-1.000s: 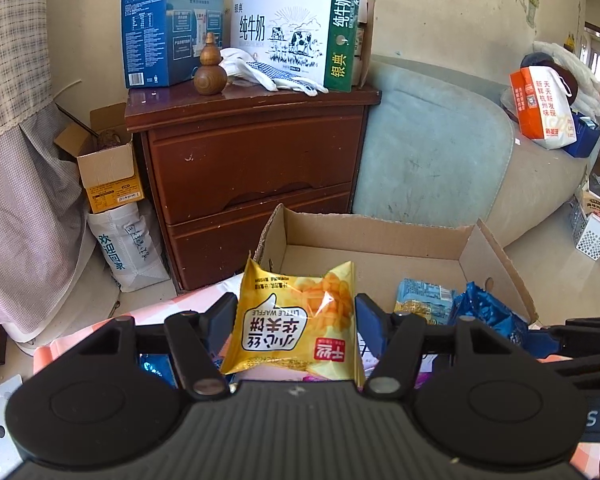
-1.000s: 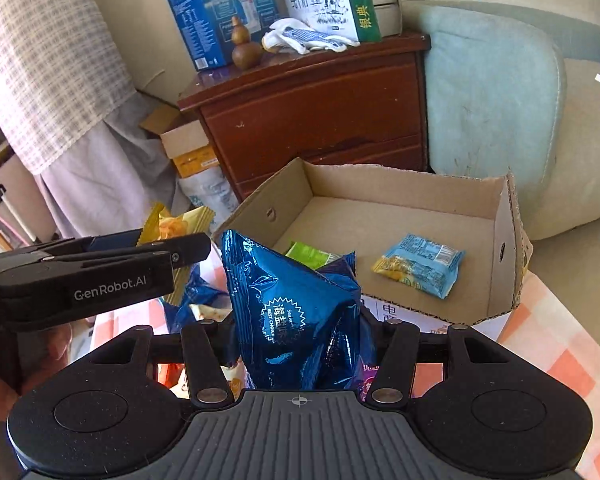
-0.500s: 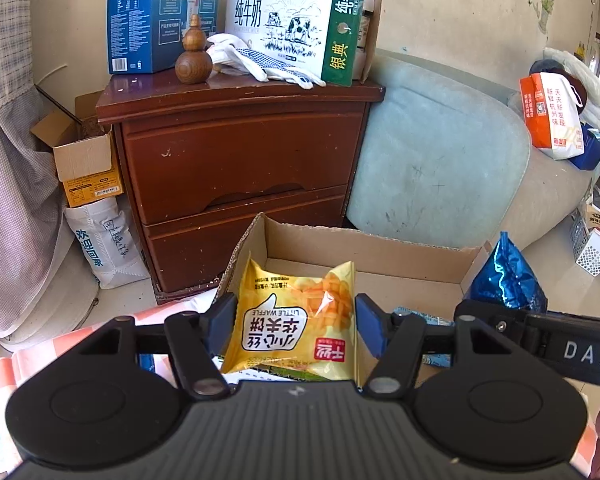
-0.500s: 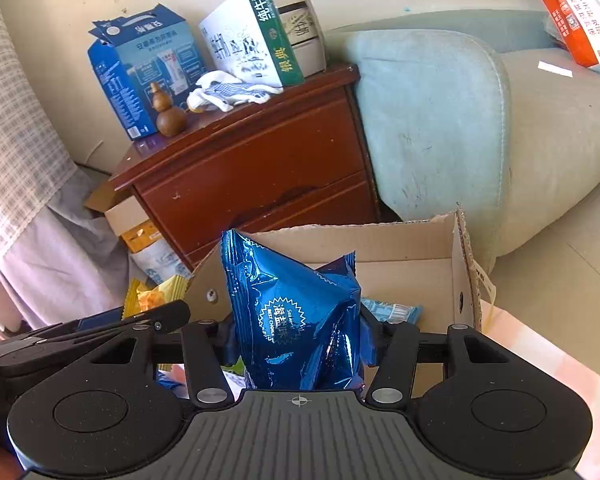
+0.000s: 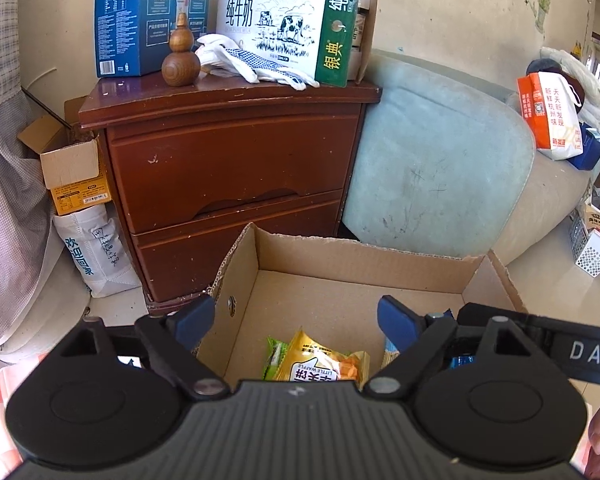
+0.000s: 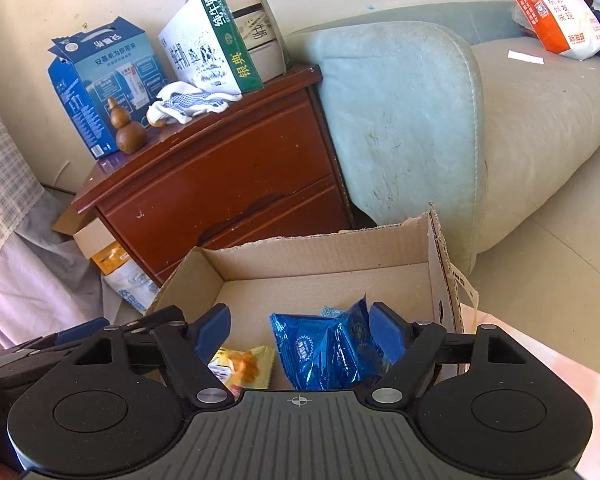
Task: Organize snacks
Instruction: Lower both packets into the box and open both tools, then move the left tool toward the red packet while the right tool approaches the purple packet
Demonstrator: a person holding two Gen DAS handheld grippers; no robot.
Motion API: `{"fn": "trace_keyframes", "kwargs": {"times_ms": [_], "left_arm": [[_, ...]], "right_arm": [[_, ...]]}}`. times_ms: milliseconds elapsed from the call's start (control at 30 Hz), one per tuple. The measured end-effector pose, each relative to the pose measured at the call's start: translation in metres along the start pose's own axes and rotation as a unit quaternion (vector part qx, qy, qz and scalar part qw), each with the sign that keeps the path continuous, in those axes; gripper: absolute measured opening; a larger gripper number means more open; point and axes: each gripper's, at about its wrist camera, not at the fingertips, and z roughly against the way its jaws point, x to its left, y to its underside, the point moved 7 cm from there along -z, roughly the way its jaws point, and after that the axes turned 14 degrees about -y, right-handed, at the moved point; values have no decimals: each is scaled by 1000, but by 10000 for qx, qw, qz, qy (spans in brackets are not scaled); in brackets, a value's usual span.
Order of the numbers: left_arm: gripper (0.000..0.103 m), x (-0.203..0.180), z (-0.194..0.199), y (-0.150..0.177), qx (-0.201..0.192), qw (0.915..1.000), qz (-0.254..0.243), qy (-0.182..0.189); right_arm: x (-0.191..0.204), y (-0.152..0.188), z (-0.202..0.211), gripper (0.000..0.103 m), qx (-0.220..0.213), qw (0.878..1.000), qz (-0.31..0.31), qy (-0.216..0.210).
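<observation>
An open cardboard box [image 5: 360, 264] lies right below both grippers. My left gripper [image 5: 296, 320] hangs over it, jaws opening wide, nothing pressed between its blue pads [image 5: 192, 320]. The yellow waffle pack [image 5: 324, 364] lies loose on the box floor beneath them, beside a green pack [image 5: 274, 356]. My right gripper [image 6: 300, 328] is opening too. The blue foil pack [image 6: 328, 348] sits in the box [image 6: 324, 248] between its jaws, clear of the left pad and leaning by the right one. The yellow pack [image 6: 244, 364] shows at its left, with a pale blue pack [image 6: 332, 312] behind.
Behind the box stands a brown nightstand [image 5: 228, 168] carrying a milk carton [image 5: 284, 20], a blue box [image 5: 148, 12], a wooden gourd [image 5: 181, 60] and gloves [image 5: 256, 65]. A pale sofa [image 5: 432, 168] with an orange bag [image 5: 548, 116] fills the right. Small cartons [image 5: 76, 176] stand at left.
Both grippers moved forward over the box and opened. The yellow pack left my left jaws and the blue pack left my right jaws; both now lie in the box.
</observation>
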Motion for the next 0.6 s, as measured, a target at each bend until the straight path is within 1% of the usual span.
{"fn": "trace_keyframes", "kwargs": {"times_ms": [67, 267, 467, 600], "left_arm": [[90, 4, 7, 0, -9, 10000, -28, -35], [91, 18, 23, 8, 43, 9997, -137, -176], [91, 44, 39, 26, 217, 9991, -152, -318], [91, 62, 49, 37, 256, 9986, -170, -438]], "right_arm": [[3, 1, 3, 80, 38, 10000, 46, -45], [12, 10, 14, 84, 323, 9989, 316, -85], [16, 26, 25, 84, 664, 9961, 558, -131], [16, 38, 29, 84, 878, 9938, 654, -188]]}}
